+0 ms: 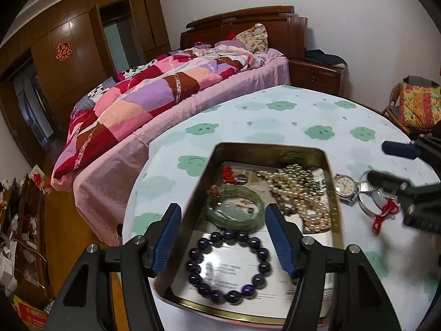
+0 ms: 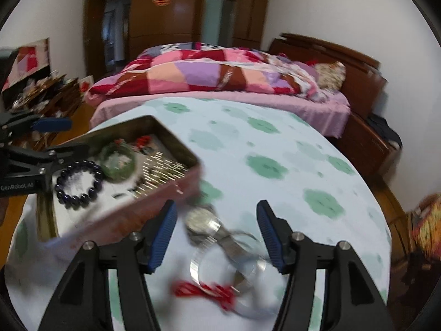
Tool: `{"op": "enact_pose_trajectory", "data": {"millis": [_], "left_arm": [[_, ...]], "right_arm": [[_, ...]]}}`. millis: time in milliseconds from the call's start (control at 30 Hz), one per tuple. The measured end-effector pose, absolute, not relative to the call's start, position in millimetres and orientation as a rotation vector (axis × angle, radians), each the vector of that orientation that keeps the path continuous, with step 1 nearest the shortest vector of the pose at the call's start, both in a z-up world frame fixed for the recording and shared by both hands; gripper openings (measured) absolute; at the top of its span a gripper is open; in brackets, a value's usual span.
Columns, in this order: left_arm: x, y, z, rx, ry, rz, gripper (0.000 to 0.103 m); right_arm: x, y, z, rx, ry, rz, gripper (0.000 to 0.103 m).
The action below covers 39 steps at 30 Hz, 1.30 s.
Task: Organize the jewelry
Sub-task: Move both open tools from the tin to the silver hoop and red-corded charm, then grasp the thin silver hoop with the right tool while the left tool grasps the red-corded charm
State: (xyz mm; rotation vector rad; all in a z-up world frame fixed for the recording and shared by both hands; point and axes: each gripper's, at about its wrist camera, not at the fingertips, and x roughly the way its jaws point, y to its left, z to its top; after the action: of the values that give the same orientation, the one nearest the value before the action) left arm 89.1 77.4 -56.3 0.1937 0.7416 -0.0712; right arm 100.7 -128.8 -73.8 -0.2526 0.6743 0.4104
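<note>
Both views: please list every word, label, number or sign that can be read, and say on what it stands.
"GenRobot.AI": white letters on the left gripper body, in the right wrist view.
Red double-happiness sign: on the wardrobe door, a symbol, not words.
Printed paper lining the tin: text and barcode too small to read.
Watch dial: too small to read.

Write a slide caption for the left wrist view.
Open left gripper hovers over a tin holding a purple bead bracelet and green bangle; wristwatch lies outside.
</note>
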Motion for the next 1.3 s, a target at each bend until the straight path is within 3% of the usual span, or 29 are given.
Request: {"op": "enact_pose_trajectory", "data": {"millis": [500,800,1100,1300], "left_arm": [[54,-6,-48,0.212,0.695,-0.227,0.064],[47,-47,-60,0.263,0.713,-0.277,0.064],[52,-53,-74,0.228,0.76,-0.315,0.063],[51,-54,-73,0.265,0.737,-0.273,0.063]], "right_arm": [[81,-245,-93,-0.084,0.768,0.208,0.065],[67,-221,-95,-0.128,0.751,0.303,0.064],[74,-216,-94,-0.101,0.762,0.313,0.054],[90,-194,-89,-0.112,0.763,0.362,0.053]]}}
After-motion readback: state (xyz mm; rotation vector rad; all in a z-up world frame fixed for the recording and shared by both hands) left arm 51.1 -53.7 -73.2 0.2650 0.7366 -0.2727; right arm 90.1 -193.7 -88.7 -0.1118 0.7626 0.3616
